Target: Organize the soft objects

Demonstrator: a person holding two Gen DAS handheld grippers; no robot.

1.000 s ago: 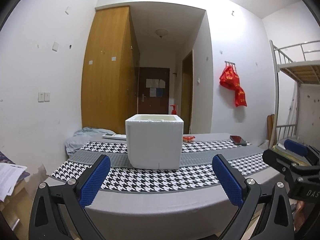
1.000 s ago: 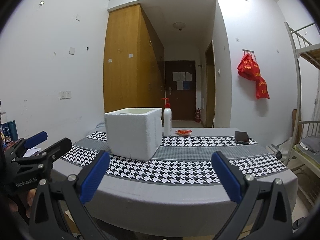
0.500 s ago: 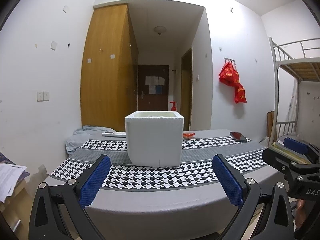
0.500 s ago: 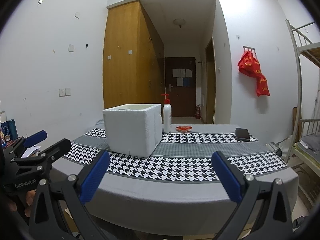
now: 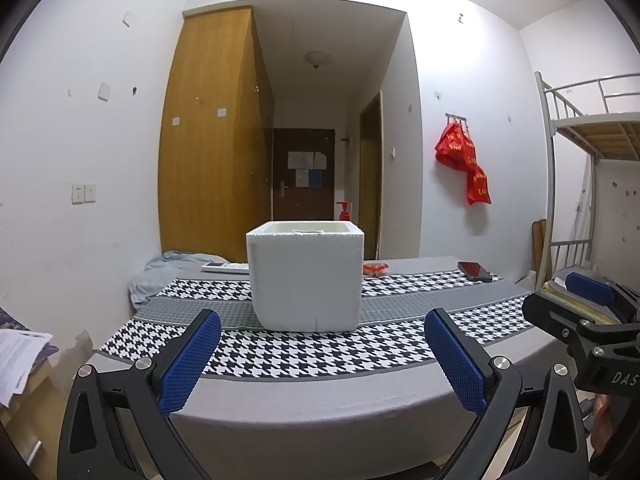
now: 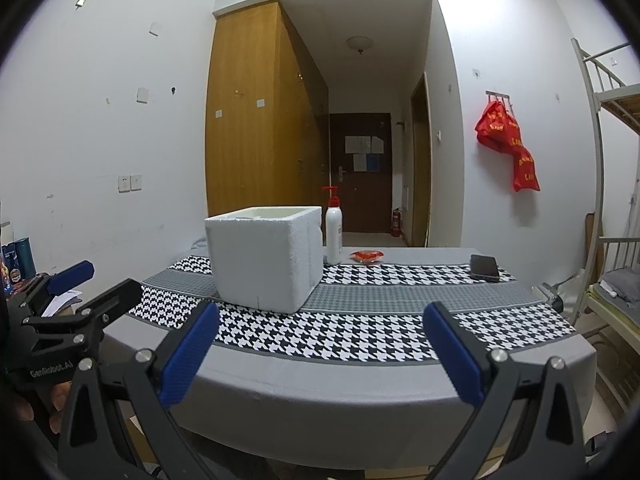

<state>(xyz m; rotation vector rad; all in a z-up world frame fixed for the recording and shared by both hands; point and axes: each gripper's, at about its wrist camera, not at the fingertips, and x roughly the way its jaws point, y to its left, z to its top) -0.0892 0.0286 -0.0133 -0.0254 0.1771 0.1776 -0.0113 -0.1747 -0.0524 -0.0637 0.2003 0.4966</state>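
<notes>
Left gripper [image 5: 320,356]: jaws standing wide apart, nothing between the blue pads [image 5: 190,362]. It is hovering off the near edge of the table [image 5: 320,408], pointing straight at the white foam box [image 5: 306,280]. Right gripper [image 6: 320,354]: also spread wide and carrying nothing, hovering at the near edge a little further right, so the box is sitting left of centre in its view. Each gripper is showing at the side of the other's view, the pair held level and side by side.

The foam box is standing upright and open-topped on the houndstooth cloth [image 6: 360,336], in the near-middle of the table. Judging by the task, it is serving as the bin, placed within easy reach of both grippers. Its inside is not visible from this low angle.

Soft things: a pale blue-grey cloth bundle [image 5: 168,272] is lying crumpled at the far left end of the table, well apart from the box. A small red packet [image 6: 367,256] is lying behind the box to the right, just beside a white pump bottle [image 6: 333,232]. A dark phone [image 6: 485,267] is lying at the far right, and a flat white item [image 5: 224,267] is resting by the bundle; neither looks soft.

Judgement: the task is barely begun, nothing gripped yet. The open jaws suit an approach; the left gripper looks better placed for the cloth bundle.
</notes>
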